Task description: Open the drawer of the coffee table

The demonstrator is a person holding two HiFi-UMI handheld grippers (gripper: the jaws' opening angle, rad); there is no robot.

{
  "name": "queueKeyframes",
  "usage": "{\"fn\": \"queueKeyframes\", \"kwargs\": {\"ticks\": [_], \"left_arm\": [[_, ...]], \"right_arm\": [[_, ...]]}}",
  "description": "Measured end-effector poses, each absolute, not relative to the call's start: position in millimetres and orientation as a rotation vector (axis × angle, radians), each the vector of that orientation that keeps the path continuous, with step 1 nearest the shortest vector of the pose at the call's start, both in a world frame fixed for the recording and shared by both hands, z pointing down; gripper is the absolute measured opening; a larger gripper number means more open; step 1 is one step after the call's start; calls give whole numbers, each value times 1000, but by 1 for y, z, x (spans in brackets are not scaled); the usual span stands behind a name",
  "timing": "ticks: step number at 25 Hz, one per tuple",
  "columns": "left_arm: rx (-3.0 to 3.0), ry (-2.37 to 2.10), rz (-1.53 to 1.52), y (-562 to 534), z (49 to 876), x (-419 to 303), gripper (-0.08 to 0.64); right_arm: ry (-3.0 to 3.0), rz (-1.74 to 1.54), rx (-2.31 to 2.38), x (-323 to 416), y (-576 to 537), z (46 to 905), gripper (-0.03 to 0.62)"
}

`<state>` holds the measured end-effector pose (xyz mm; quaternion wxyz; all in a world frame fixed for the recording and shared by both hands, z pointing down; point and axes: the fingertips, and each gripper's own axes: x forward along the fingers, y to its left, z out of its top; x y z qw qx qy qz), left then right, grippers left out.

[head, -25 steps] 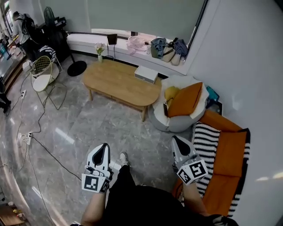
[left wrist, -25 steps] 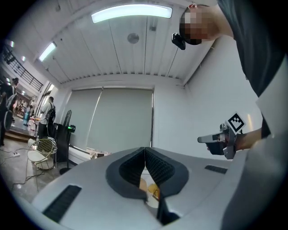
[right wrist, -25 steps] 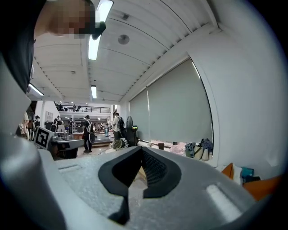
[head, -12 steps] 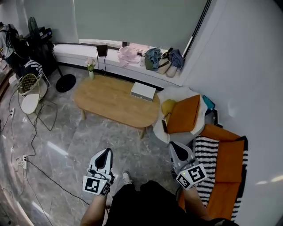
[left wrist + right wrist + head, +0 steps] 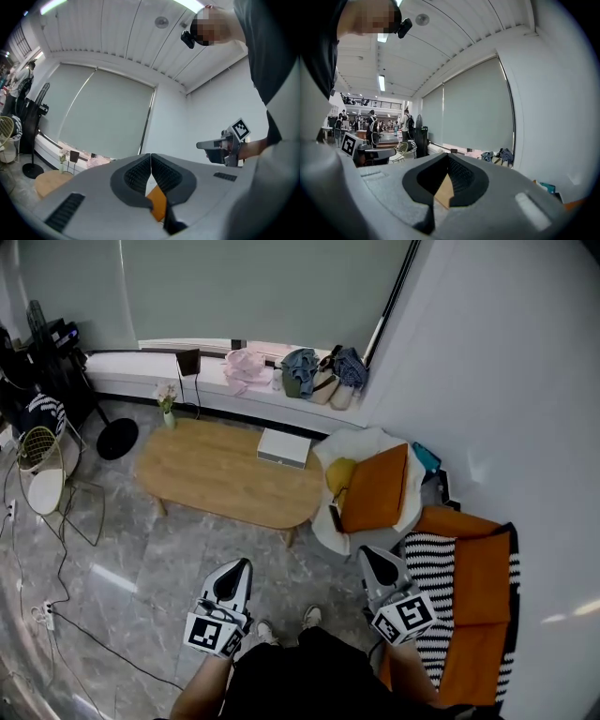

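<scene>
Left hand-held gripper (image 5: 241, 566) clenched, empty; right hand-held gripper (image 5: 371, 555) likewise. Surface (image 5: 216, 486) ahead, well apart, long near edge facing us. Bare floor (image 5: 178, 554) between. Beanbag (image 5: 364, 441) crowds right end.

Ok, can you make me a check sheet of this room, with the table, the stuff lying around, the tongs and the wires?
Surface: wooden coffee table, top mostly bare, standing on a shiny grey floor.
Job's things: the drawer cannot be made out from here.
Clutter: white box on the table; small flower vase at its far corner.
Tongs: left tongs shut, empty; right tongs shut, empty; both well short of the table.
Cables: wires trail over the floor at left, past a power strip.
Surroundings: window ledge with clothes; beanbag holding an orange cushion; striped sofa; wire chair.
</scene>
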<state>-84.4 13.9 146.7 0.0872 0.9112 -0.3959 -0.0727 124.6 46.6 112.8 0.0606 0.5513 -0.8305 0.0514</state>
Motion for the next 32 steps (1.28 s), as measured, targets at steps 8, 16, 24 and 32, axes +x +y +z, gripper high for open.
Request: {"fn": "queueKeyframes", "kwargs": {"ticks": [8, 16, 24, 32], "left_arm": [[2719, -1308, -191, -14, 133, -67, 8], [2661, -1488, -205, -43, 120, -58, 8], [2533, -1600, -129, -70, 151, -57, 8], [2549, -1600, -153, -107, 177, -59, 8]], "right_arm": [[-2623, 144, 1595, 145, -4, 109, 0], [-2706, 141, 1439, 161, -56, 106, 0], [-2712, 146, 1251, 149, -103, 135, 0], [-2682, 200, 1103, 118, -119, 184, 0]]}}
